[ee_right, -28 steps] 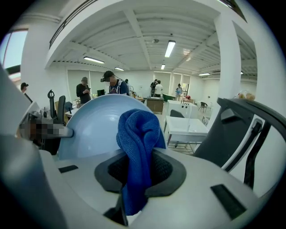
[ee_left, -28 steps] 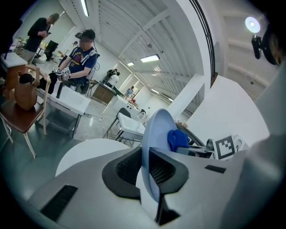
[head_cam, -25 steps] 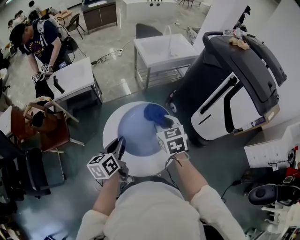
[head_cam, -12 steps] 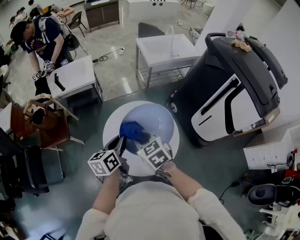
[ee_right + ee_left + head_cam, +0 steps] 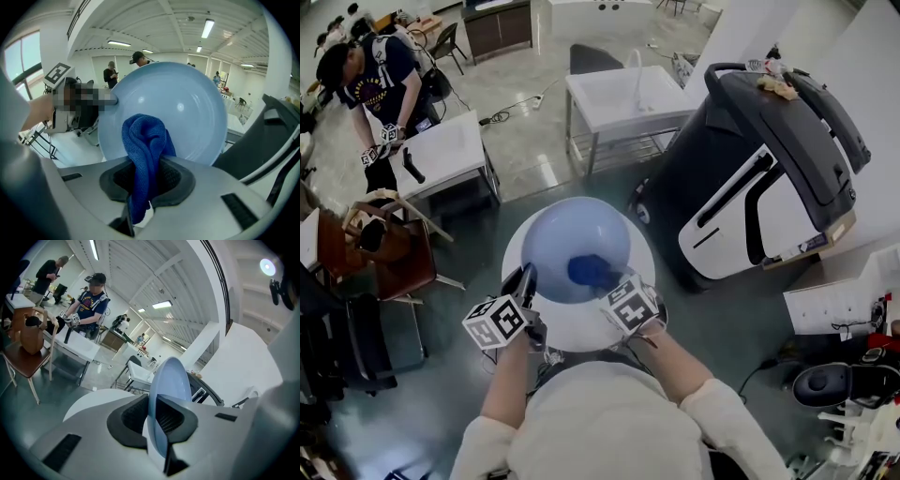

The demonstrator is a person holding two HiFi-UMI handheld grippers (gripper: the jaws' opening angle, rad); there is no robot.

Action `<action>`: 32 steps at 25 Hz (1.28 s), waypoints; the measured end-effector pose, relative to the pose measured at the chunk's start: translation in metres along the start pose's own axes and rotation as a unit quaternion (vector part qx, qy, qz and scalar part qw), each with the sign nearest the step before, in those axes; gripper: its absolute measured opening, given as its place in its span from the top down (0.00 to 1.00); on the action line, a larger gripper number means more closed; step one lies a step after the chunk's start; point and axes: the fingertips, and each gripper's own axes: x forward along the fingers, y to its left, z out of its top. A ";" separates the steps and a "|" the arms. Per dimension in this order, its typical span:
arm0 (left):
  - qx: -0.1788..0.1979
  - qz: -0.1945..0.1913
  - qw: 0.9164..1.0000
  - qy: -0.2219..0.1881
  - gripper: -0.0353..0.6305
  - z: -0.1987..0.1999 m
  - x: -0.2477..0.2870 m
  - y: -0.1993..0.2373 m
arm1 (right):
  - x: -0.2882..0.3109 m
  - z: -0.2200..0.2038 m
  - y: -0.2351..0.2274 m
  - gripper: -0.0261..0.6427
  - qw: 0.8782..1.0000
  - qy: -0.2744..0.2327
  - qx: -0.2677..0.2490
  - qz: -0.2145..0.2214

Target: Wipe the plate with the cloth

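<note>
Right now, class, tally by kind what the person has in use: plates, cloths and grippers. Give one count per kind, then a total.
plate: 1
cloth: 1
grippers: 2, the left gripper with its jaws shut on the plate's rim, the right gripper with its jaws shut on the cloth
Total: 4

There is one pale blue plate [image 5: 572, 239] and one blue cloth [image 5: 589, 270]. Two tongs are seen: the left tongs [image 5: 526, 280] and the right tongs [image 5: 606, 281]. There are three white desks: one round desk [image 5: 581, 328], one square desk [image 5: 445, 152] and one far desk [image 5: 619, 101]. There is also one big black-and-white machine [image 5: 750, 178].
</note>
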 end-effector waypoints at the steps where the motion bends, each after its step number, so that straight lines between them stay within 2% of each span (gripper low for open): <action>1: 0.000 -0.001 1.000 0.004 0.88 -0.003 0.000 0.000 | -0.003 -0.001 -0.010 0.82 1.000 -0.007 0.010 -0.015; 7: -0.002 -0.015 0.999 0.030 0.88 -0.020 0.003 -0.007 | -0.025 0.014 -0.065 0.82 0.991 -0.064 0.053 -0.105; 12: -0.004 -0.023 0.999 0.047 0.88 -0.033 0.004 -0.013 | -0.038 0.029 -0.088 0.82 0.982 -0.107 0.060 -0.141; 23: -0.033 -0.012 0.998 0.047 0.88 -0.040 0.008 0.000 | -0.049 0.046 -0.069 0.82 0.976 -0.175 0.074 -0.105; 28: -0.049 0.001 0.997 0.052 0.88 -0.044 0.014 0.014 | -0.051 0.047 -0.064 0.82 0.975 -0.188 0.083 -0.091; 32: -0.076 0.021 0.995 0.066 0.88 -0.058 0.018 0.029 | -0.055 0.047 -0.062 0.82 0.972 -0.196 0.095 -0.083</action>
